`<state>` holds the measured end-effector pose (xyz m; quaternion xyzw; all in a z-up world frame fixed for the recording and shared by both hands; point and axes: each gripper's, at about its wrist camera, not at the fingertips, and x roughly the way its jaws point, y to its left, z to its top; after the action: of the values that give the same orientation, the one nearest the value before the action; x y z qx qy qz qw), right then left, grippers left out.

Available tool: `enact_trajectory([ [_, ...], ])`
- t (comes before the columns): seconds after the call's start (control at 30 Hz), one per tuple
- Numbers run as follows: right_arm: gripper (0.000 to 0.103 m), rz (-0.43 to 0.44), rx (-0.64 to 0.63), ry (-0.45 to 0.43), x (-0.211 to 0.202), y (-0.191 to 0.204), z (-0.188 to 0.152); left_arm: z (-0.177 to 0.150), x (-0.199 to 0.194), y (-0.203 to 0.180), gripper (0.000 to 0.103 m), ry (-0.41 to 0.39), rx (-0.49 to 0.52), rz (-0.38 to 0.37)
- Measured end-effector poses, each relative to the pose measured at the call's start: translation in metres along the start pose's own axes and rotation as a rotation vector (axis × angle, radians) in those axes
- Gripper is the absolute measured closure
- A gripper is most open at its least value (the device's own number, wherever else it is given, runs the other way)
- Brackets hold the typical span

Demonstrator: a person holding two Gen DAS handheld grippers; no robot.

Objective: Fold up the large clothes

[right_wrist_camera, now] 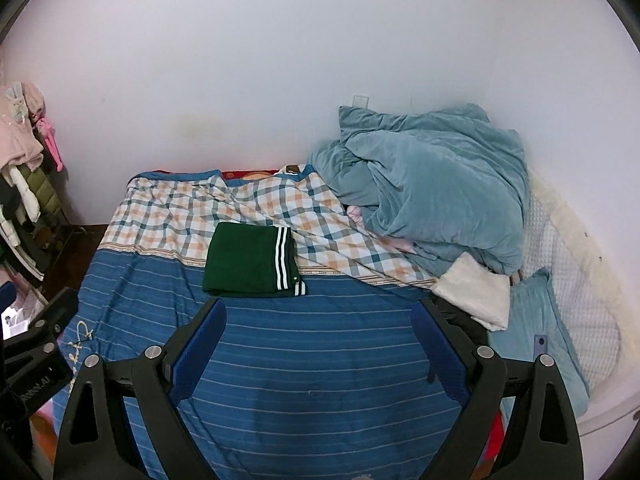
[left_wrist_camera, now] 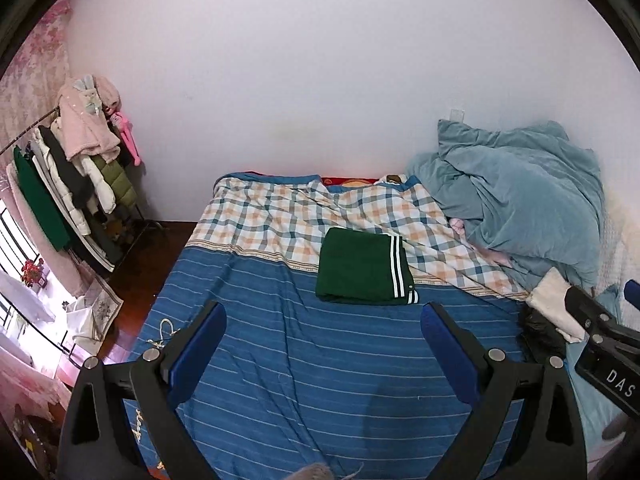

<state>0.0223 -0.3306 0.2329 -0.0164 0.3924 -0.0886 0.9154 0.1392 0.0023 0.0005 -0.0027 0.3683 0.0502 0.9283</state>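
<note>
Both grippers, left gripper (left_wrist_camera: pixel 323 320) and right gripper (right_wrist_camera: pixel 318 316), spread wide, holding nothing, above the blue striped bedsheet (right_wrist_camera: pixel 304 364). We see the folded dark-green garment with white stripes (right_wrist_camera: pixel 250 262) at 12 o'clock of each, plaid checked sheet (right_wrist_camera: pixel 200 212) under it, rumpled teal duvet (right_wrist_camera: pixel 432 196) at 2 o'clock.

Green garment (left_wrist_camera: pixel 362 268) – folded flat rectangle, 3 white stripes along right edge, on bed
</note>
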Motion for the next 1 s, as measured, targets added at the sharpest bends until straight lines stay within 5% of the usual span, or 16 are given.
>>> enact_trajectory([
  [1.0,0.003,-0.002,-0.019,-0.05,-0.037,-0.009,0.003,-0.002,-0.038,-0.002,0.002,-0.045,-0.008,0.004],
])
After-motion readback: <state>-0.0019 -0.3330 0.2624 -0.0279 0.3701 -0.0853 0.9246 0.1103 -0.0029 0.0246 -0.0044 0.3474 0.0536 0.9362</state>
